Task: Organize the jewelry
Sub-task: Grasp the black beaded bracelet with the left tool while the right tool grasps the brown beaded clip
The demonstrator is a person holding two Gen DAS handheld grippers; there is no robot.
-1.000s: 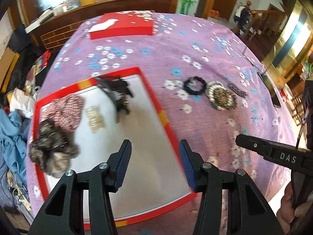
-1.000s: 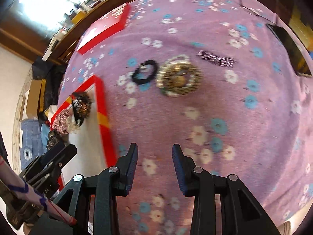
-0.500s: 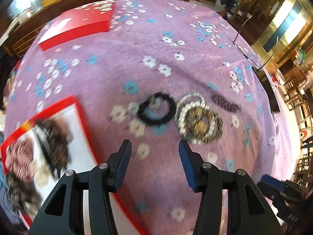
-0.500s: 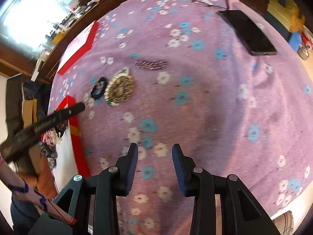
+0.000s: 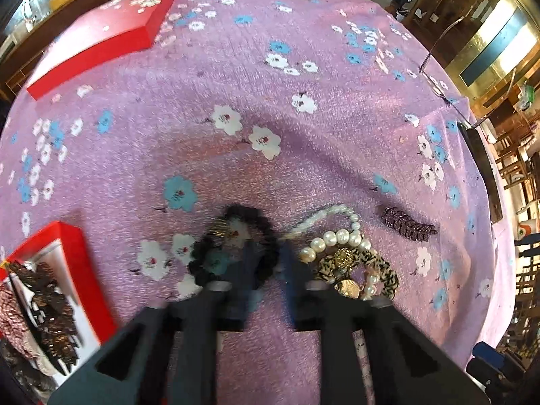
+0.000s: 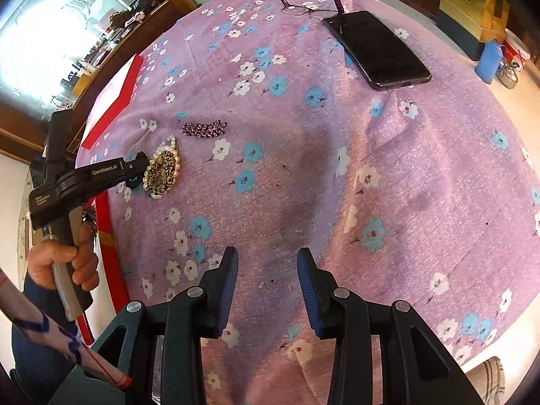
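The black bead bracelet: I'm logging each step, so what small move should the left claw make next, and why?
Probably a short lift straight up. The left claw is closing, motion-blurred, with the near side of the black bead bracelet between its fingers, on the purple cloth. The pearl necklace pile lies right beside it, so rising before heading to the red tray should avoid dragging that along.

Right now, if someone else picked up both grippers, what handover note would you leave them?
Left gripper: jaws closing on the right rim of the black bead bracelet, which lies on the tablecloth.
Right gripper: open, empty, above bare cloth.
Done: red tray at the left already holds several hair pieces.
Left: black bead bracelet, the pearl and leopard pile beside it, the purple clip further right.
Next, probably: carry the bracelet to the tray.
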